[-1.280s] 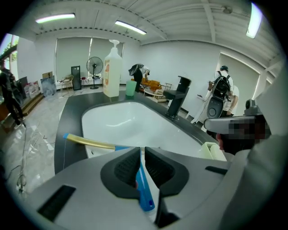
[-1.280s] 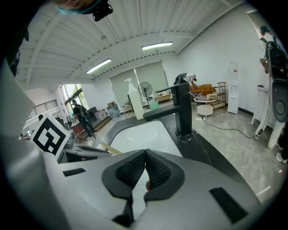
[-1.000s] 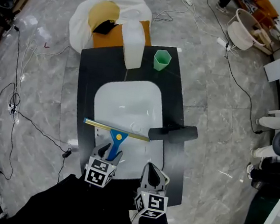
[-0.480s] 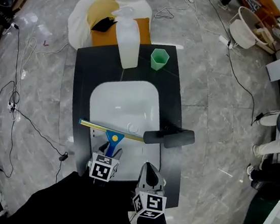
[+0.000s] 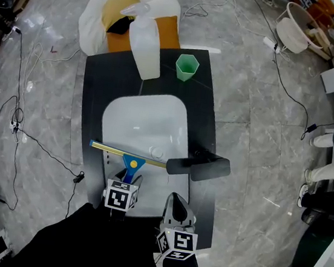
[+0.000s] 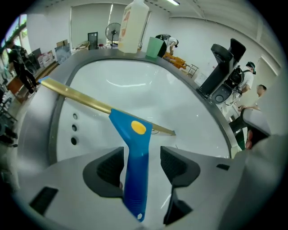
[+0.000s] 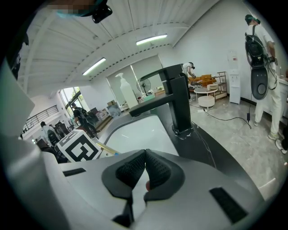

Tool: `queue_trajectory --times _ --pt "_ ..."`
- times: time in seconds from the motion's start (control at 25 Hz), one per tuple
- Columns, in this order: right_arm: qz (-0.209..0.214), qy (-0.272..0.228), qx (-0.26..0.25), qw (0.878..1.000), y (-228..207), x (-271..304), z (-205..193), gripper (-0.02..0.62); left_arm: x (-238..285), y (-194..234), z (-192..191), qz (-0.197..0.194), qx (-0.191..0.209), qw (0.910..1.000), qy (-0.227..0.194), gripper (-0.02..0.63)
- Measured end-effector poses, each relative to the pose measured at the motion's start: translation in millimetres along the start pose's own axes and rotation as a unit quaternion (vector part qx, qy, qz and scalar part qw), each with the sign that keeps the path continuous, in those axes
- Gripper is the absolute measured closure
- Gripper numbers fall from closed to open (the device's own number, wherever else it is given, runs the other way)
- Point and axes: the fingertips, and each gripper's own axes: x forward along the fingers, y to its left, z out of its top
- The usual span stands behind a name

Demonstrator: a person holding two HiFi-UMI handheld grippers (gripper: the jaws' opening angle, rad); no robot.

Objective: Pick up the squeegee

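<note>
The squeegee (image 5: 128, 155) lies across the near rim of the white sink (image 5: 115, 117), brass blade crosswise, blue handle (image 6: 135, 166) pointing toward me. My left gripper (image 5: 123, 185) points steeply down over that handle. Its jaws have just been opening and now stand wide, with the handle between the pads (image 6: 173, 164); a gap shows on the right side. My right gripper (image 5: 177, 201) hangs over the near right of the counter, shut with nothing in it; in the right gripper view its pads (image 7: 155, 168) meet.
A black faucet (image 5: 202, 165) reaches over the sink's right rim, close to the blade's right end. A white spray bottle (image 5: 145, 47) and a green cup (image 5: 186, 67) stand at the far end of the black counter (image 5: 93, 89). Cables run over the floor at left.
My left gripper has sunk over the blue handle, so its marker cube now covers more of it. The right gripper has barely moved.
</note>
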Motion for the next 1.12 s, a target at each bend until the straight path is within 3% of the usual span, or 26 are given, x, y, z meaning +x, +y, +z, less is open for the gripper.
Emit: queue_trajectory --times 0.52,0.72,1.12 --pt "-0.006 0.011 0.009 1.0 -16 8 -5 0.58 29 4 3 0.016 0.012 0.9997 0.013 0.36" --pt "-0.007 0.01 0.01 1.0 -18 8 -5 0.58 37 8 2 0.035 0.018 0.9992 0.013 0.483" --pt "-0.007 0.011 0.011 1.0 -16 3 -9 0.58 33 3 3 0.019 0.017 0.9997 -0.004 0.534"
